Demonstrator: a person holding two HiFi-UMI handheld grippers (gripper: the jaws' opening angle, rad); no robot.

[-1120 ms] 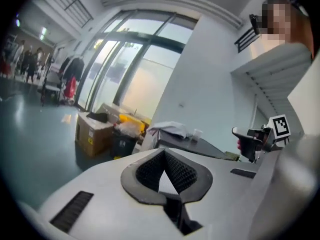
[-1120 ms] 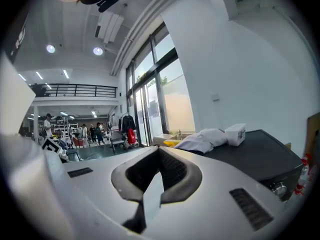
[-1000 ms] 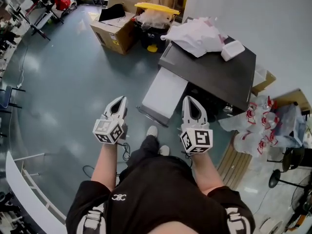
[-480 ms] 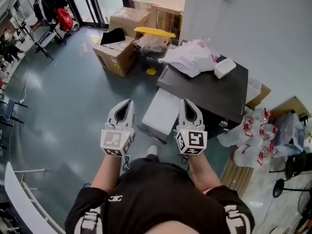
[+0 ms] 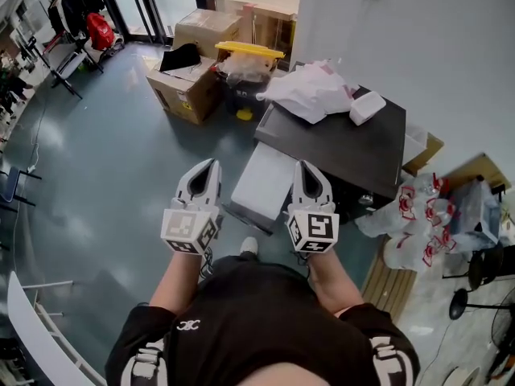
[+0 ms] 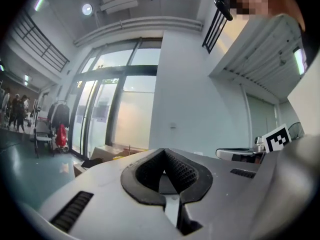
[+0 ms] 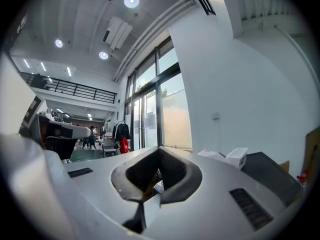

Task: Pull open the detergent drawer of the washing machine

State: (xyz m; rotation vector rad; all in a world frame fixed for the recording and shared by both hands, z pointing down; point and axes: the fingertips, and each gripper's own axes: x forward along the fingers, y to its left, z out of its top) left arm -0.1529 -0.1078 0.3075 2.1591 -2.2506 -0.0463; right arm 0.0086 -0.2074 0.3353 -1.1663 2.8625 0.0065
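Note:
The washing machine (image 5: pixel 346 143) has a dark top and stands against the wall at right in the head view. A white panel (image 5: pixel 264 179) juts out from its front toward me; I cannot tell whether it is the drawer. My left gripper (image 5: pixel 208 167) is held level to the left of that panel, jaws shut and empty. My right gripper (image 5: pixel 311 169) hovers by the panel's right side, over the machine's front edge, also shut and empty. In the left gripper view the left gripper (image 6: pixel 164 154) faces the white wall. The right gripper (image 7: pixel 159 150) points the same way.
A white plastic bag (image 5: pixel 310 91) and a small white box (image 5: pixel 366 107) lie on the machine's top. Cardboard boxes (image 5: pixel 189 83) and a yellow-lidded bin (image 5: pixel 249 63) stand behind it. Bags (image 5: pixel 418 215) pile up at right. The grey floor (image 5: pixel 96 183) spreads left.
Both grippers have risen, the left one more, and now sit closer to the white panel. Their jaws stayed shut.

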